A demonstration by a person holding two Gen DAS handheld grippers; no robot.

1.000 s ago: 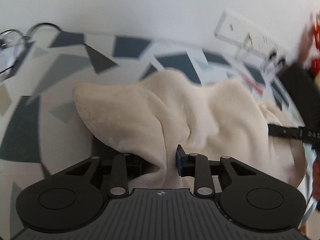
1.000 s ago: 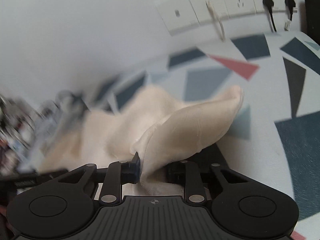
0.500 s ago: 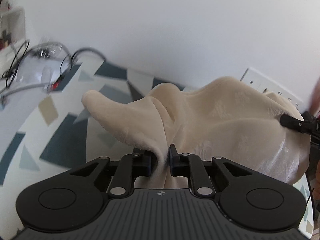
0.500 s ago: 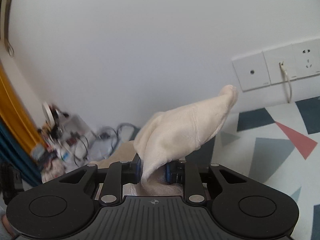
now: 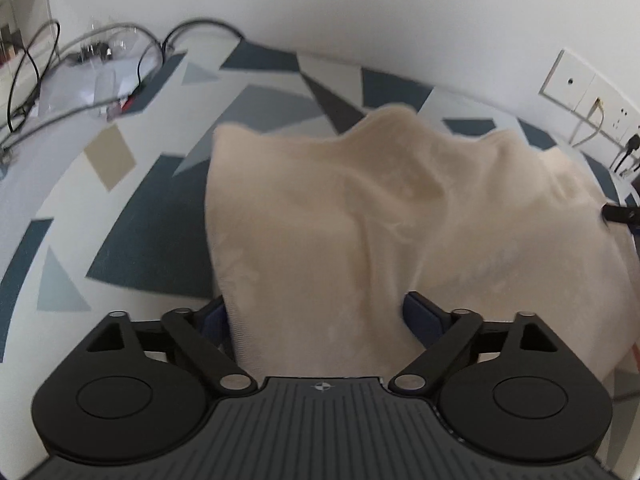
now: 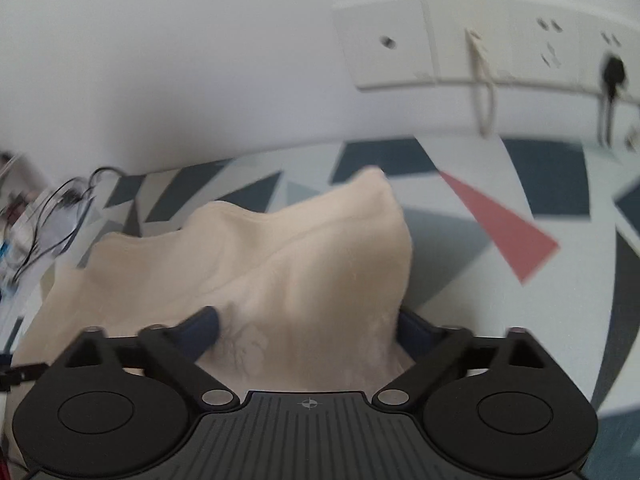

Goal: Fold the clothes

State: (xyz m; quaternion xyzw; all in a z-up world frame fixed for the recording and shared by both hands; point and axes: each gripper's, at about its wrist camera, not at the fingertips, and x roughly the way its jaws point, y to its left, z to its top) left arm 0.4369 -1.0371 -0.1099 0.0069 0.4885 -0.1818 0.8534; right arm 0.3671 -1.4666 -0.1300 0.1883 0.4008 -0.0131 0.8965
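A cream fleece garment (image 5: 360, 220) lies bunched on the patterned table cover (image 5: 132, 220), blurred as it drops. My left gripper (image 5: 316, 312) has its jaws opening wide; the cloth drapes loosely between the blue pads (image 5: 420, 312) without being pinched. From the right wrist, the same garment (image 6: 280, 264) falls between the spread pads (image 6: 200, 324) of my right gripper (image 6: 308, 328), whose jaws are opening too and no longer squeeze it. A black tip of the right gripper (image 5: 618, 214) shows at the cloth's right edge in the left wrist view.
Tangled cables and clear plastic bits (image 5: 80, 68) sit at the table's far left. Wall sockets (image 6: 480, 48) with plugged cords (image 6: 610, 80) run along the white wall behind. A pink triangle (image 6: 504, 228) marks the cover to the right of the garment.
Both grippers went from pinching raised folds of the garment to spread jaws. The cloth has dropped from in front of the wall down onto the table, and both views tilted downward.
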